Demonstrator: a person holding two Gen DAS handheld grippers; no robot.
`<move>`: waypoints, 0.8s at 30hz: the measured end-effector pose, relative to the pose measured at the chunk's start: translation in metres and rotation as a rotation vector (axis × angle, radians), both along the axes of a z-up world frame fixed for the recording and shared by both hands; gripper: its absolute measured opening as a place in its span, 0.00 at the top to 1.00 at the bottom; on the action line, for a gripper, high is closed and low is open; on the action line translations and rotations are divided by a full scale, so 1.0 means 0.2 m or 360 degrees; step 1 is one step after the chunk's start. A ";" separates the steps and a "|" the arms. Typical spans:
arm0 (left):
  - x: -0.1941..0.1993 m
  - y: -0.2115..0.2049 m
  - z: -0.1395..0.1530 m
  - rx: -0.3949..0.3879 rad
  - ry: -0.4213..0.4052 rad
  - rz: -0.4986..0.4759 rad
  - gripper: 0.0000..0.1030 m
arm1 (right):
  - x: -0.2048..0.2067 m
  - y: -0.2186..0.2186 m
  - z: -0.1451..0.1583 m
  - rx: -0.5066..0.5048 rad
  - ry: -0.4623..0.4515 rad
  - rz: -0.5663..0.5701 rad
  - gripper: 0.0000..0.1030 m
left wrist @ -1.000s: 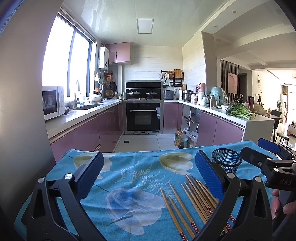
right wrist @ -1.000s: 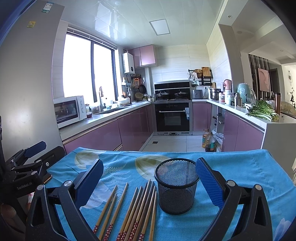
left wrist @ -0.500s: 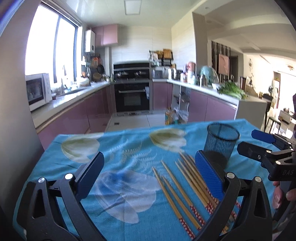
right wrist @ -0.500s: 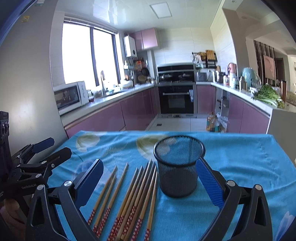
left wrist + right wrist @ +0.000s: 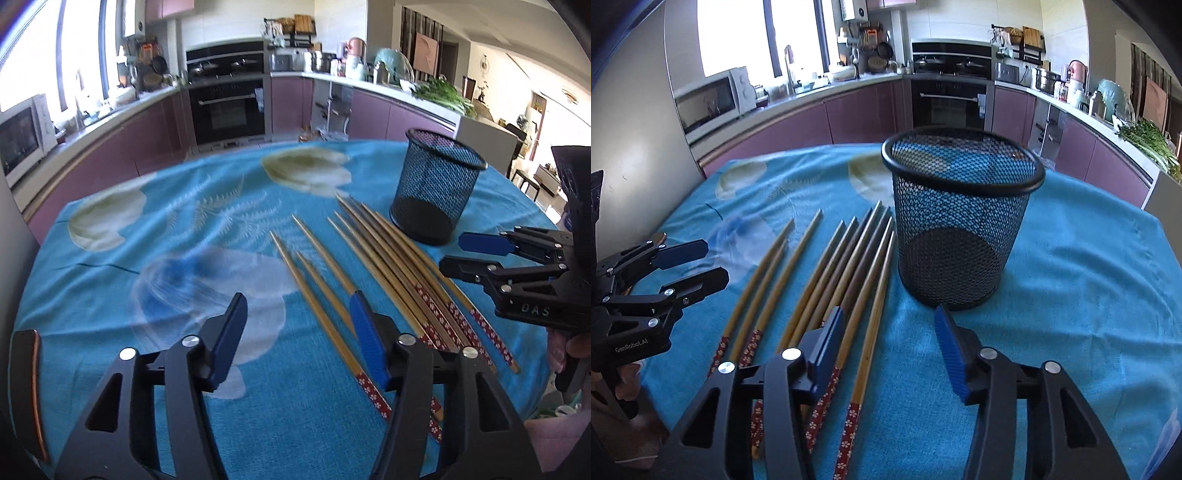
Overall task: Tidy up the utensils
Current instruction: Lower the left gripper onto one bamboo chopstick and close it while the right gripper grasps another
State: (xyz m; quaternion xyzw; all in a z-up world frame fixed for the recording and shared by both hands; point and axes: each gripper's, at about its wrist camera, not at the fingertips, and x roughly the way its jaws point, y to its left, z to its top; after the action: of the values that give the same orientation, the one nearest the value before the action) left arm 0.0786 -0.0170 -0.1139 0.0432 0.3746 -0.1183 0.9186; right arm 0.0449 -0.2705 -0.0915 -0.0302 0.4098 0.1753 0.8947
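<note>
Wooden chopsticks with red patterned ends [image 5: 827,295] all lie at nine o'clock of the empty black mesh cup [image 5: 960,221], none stowed, while the left gripper [image 5: 295,336] and right gripper [image 5: 886,347] close, half-open, on nothing.

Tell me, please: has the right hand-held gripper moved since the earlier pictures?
Yes. The right hand-held gripper came down and forward toward the mesh cup, which stands on the blue cloth; its jaws are closing, empty.

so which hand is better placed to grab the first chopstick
Right. The right gripper, jaws closing, has a chopstick between its fingers beside the mesh cup; the left gripper straddles bare cloth.
</note>
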 end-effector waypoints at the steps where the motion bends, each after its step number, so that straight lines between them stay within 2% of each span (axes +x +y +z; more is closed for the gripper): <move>1: 0.01 0.00 -0.01 0.0003 0.0016 -0.0006 0.51 | 0.00 0.00 0.00 -0.0007 0.0016 0.0003 0.59; 3: 0.04 -0.02 -0.04 0.0010 0.0060 -0.0016 0.58 | 0.01 0.00 -0.01 -0.0019 0.0045 0.0002 0.68; 10: 0.12 -0.04 -0.11 -0.0029 0.0189 -0.0057 0.70 | 0.05 0.02 -0.05 -0.0046 0.0076 0.0014 0.72; 13: 0.16 -0.06 -0.12 -0.0034 0.0214 -0.0067 0.75 | 0.07 0.03 -0.05 -0.0044 0.0078 0.0011 0.78; 17: 0.20 -0.07 -0.11 -0.0046 0.0230 -0.0052 0.82 | 0.09 0.03 -0.05 0.0014 0.0104 0.0022 0.93; 22: 0.22 -0.06 -0.10 -0.0090 0.0236 0.0001 0.92 | 0.07 0.02 -0.02 0.0055 0.0076 0.0014 0.94; 24: 0.21 -0.05 -0.09 -0.0105 0.0233 0.0015 0.93 | 0.05 0.01 0.00 0.0075 0.0058 0.0025 0.94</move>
State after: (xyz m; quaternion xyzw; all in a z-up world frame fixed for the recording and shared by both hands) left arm 0.1202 -0.0277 -0.1326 0.0024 0.4368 -0.1291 0.8902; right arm 0.0555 -0.2679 -0.0907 -0.0089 0.4215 0.1924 0.8861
